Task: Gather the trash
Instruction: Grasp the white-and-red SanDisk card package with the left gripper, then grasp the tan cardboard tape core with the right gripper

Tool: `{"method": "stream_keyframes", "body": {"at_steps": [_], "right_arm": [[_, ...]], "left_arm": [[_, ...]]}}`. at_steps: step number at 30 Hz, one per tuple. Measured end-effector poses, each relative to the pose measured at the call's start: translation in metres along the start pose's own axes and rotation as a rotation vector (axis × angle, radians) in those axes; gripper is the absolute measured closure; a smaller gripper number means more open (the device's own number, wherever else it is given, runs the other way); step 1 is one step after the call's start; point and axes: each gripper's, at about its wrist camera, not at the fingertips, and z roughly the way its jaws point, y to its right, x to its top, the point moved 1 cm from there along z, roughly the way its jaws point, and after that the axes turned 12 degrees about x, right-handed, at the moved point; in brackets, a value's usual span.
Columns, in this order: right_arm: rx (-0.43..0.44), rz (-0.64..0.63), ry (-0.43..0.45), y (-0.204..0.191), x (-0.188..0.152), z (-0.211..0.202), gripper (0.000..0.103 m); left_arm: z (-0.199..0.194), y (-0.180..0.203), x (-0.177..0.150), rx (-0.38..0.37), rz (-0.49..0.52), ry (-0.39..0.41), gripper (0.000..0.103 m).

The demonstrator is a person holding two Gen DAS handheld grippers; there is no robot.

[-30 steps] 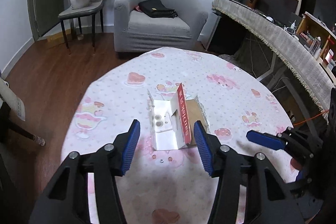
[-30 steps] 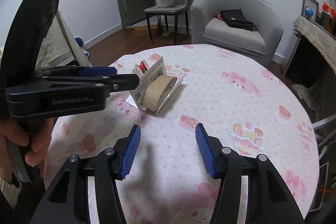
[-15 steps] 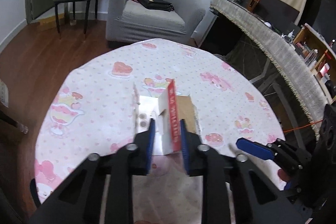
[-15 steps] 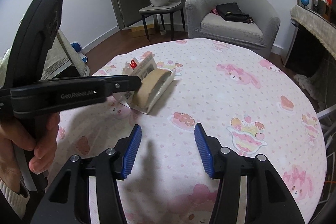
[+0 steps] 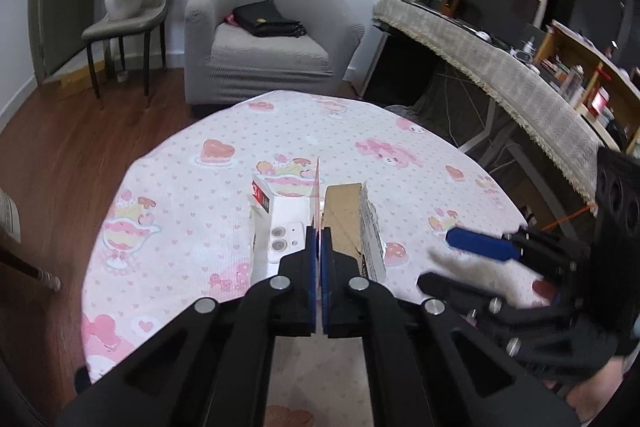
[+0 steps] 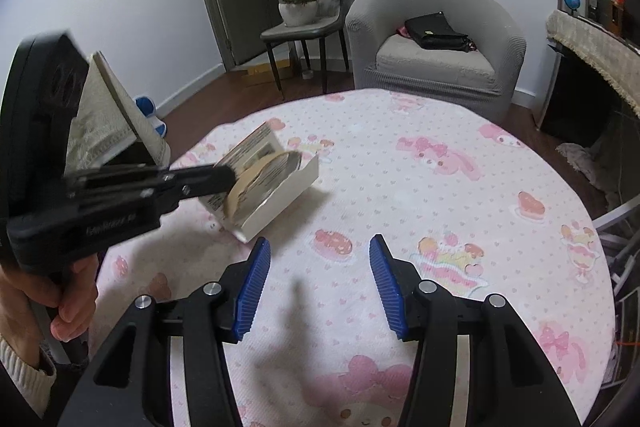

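Left gripper (image 5: 320, 247) clamped on upright flap of opened box (image 5: 320, 223), jaws just closed; box at 12 o'clock, long axis along fingers; right gripper (image 6: 316, 281) parted, empty (box at its 11 o'clock)

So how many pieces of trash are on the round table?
1: an opened cardboard box, near the table's left side in the right view, its flap pinched in the left tool. None seems hidden.

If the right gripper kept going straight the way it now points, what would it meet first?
Most likely the bare tablecloth: the right gripper points down at it, jaws open and empty. The opened box lies off to the left of that line, though depth is uncertain.
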Motion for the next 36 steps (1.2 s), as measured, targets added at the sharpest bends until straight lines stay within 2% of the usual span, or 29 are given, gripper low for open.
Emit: {"method": "stream_keyframes", "body": {"at_steps": [4,6,9,15,18,25,36], "right_arm": [[0.043,0.001,0.039,0.003,0.005,-0.012,0.051],[0.076,0.000,0.048,0.003,0.006,-0.015,0.057],[0.125,0.018,0.059,0.004,0.009,-0.016,0.057],[0.200,0.037,0.052,0.000,0.014,-0.012,0.057],[0.226,0.040,0.043,-0.005,0.014,-0.009,0.057],[0.269,0.030,-0.004,-0.017,0.015,0.007,0.058],[0.345,0.016,-0.056,-0.039,0.014,0.030,0.073]], "left_arm": [[-0.009,0.005,-0.005,-0.010,0.087,0.036,0.101],[-0.012,0.008,-0.009,-0.016,0.131,0.045,0.101],[-0.016,0.012,-0.015,-0.045,0.185,0.055,0.101],[-0.026,0.019,-0.026,-0.083,0.272,0.099,0.101],[-0.028,0.019,-0.030,-0.069,0.308,0.107,0.101],[-0.034,0.014,-0.040,-0.081,0.359,0.109,0.101],[-0.043,-0.007,-0.048,-0.063,0.366,0.122,0.101]]}}
